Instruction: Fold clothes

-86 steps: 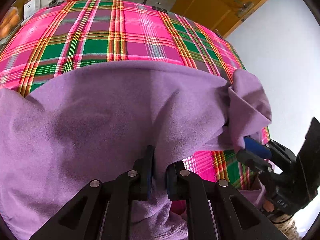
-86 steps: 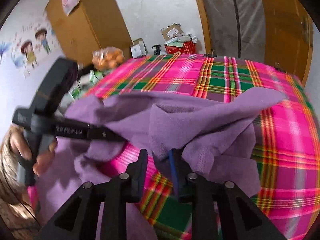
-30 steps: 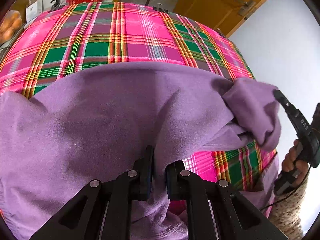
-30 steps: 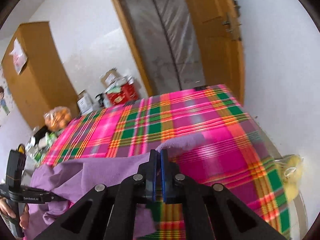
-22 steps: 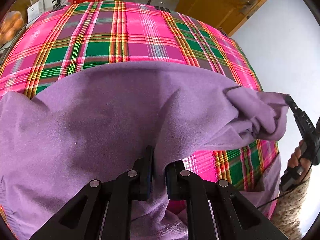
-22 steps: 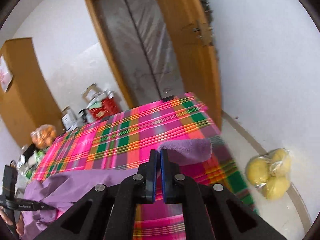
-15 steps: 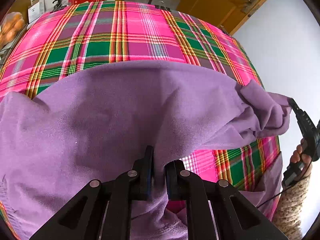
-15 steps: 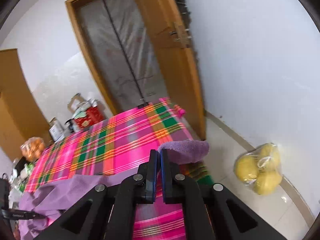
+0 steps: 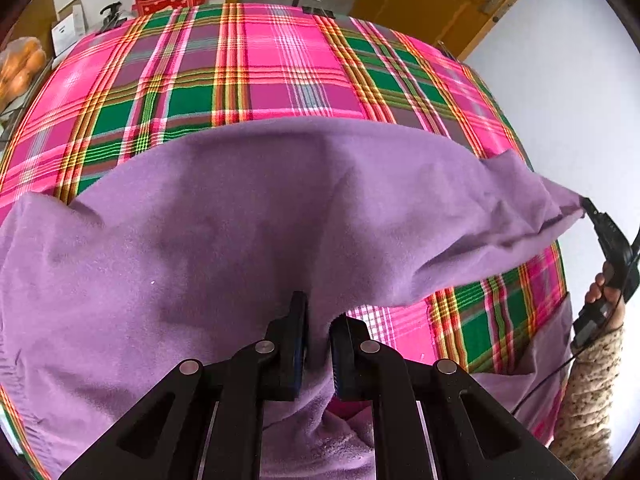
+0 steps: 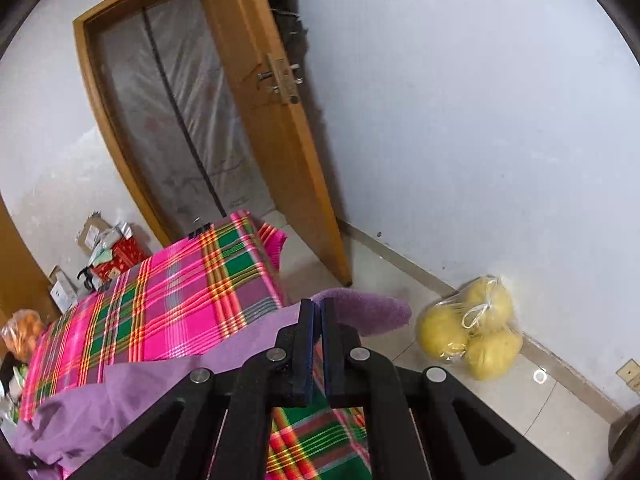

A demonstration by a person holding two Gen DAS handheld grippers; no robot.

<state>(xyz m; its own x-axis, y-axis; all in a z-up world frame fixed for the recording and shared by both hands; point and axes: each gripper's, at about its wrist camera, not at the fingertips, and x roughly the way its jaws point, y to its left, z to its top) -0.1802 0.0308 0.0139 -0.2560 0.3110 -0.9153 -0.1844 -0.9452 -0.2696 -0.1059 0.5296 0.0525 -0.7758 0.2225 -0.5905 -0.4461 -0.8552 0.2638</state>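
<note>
Stretching across a pink-and-green plaid tablecloth [image 9: 280,72], a purple fleece garment [image 9: 224,216] is held taut between two handheld grippers, most likely so its creases pull out before a fold is made. The left gripper [image 9: 319,320] is clenched on the garment's near edge, cloth bunching between its fingers and spilling off the table's front. The right gripper [image 10: 319,320] has its jaws pressed together on the far corner, drawn out past the table's side above the tiled floor [image 10: 520,400], where a bag of yellow fruit [image 10: 472,338] rests against the white wall. From the left wrist camera, the person's right hand [image 9: 606,288] is visible on that tool's handle. No fold looks started yet; the garment lies partly on the table, partly in the air.
</note>
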